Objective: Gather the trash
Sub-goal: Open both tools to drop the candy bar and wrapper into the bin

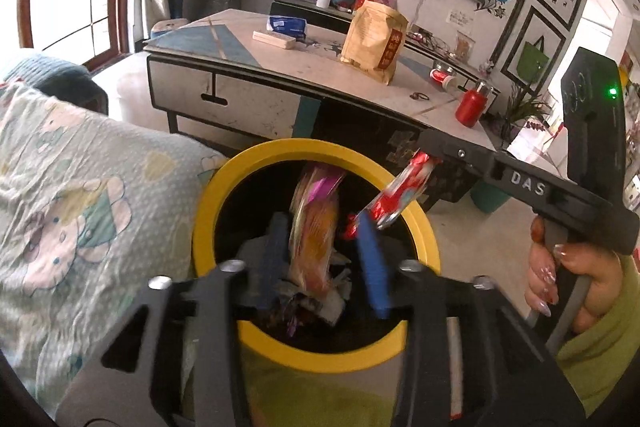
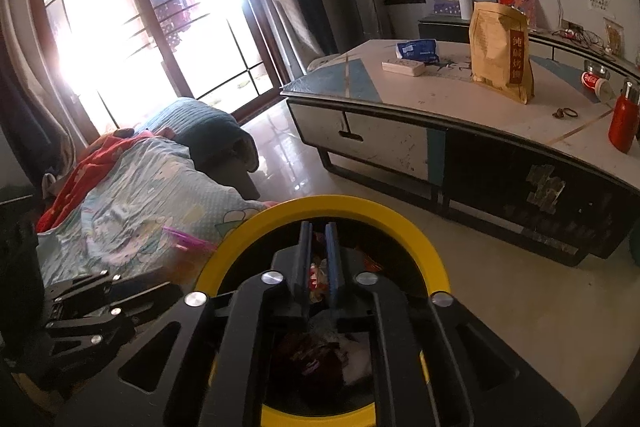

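Observation:
A black bin with a yellow rim point(image 1: 224, 187) stands on the floor below both grippers, with trash inside. My left gripper point(image 1: 324, 251) is open over it; a blurred orange and pink wrapper point(image 1: 316, 227) hangs between its blue fingers point(image 1: 372, 259), in mid-air over the bin. My right gripper point(image 1: 430, 157) reaches in from the right and is shut on a red and silver wrapper point(image 1: 404, 191) above the rim. In the right wrist view the right gripper point(image 2: 319, 259) pinches that wrapper point(image 2: 316, 277) over the bin's rim point(image 2: 424, 239).
A low coffee table point(image 1: 280, 67) stands behind the bin with a yellow paper bag point(image 1: 374, 41), a blue tissue pack point(image 1: 286, 25), a white power strip point(image 1: 274, 39), a red can point(image 1: 440, 77) and a red bottle point(image 1: 472, 105). A sofa with a printed blanket point(image 1: 72, 163) is at the left.

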`<state>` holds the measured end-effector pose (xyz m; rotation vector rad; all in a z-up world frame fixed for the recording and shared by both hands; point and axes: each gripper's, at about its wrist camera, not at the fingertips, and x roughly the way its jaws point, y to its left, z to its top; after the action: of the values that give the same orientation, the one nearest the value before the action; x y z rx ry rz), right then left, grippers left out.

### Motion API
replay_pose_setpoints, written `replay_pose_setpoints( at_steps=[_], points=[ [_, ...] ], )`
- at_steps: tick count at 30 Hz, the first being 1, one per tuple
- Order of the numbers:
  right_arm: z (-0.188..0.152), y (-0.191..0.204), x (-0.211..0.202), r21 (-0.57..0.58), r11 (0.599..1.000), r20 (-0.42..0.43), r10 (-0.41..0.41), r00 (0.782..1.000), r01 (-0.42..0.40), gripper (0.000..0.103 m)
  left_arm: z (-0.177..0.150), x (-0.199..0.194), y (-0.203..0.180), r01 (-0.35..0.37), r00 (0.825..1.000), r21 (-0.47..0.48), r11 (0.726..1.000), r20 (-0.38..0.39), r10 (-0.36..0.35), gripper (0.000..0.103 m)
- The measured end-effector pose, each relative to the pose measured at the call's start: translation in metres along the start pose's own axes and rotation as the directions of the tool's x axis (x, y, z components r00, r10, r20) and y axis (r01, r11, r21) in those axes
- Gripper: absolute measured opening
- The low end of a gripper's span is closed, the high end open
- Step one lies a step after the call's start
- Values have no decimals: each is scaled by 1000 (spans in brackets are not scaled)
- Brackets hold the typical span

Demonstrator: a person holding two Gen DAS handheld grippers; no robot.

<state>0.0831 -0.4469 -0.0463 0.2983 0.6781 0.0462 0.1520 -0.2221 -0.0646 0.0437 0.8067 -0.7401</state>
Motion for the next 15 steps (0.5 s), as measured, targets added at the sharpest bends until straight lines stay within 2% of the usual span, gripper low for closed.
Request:
replay_pose_setpoints(
  at_steps=[4, 6, 9, 13, 15],
  points=[
    [0, -6, -5, 23, 1000, 5, 0, 1000, 0, 39, 3, 4, -1, 3, 1000, 3, 1000, 6, -3, 55],
    [0, -8, -8, 27, 1000, 9, -3, 1000, 3, 49, 3, 3, 1, 5, 1000, -12, 1000, 14, -5, 75],
    [-3, -8, -16, 24, 1000, 20, -17, 1000, 16, 66, 2, -1, 3, -5, 1000, -20, 1000, 27, 6, 88],
    [-6, -5, -26, 34, 998, 41, -47, 998, 46, 82, 5, -11, 8, -32, 998, -35, 999, 45, 33, 92],
    [-7, -2, -30, 31, 998, 56, -62, 997, 60, 85, 5, -19, 13, -52, 997, -49, 997, 60, 55, 92]
  ],
)
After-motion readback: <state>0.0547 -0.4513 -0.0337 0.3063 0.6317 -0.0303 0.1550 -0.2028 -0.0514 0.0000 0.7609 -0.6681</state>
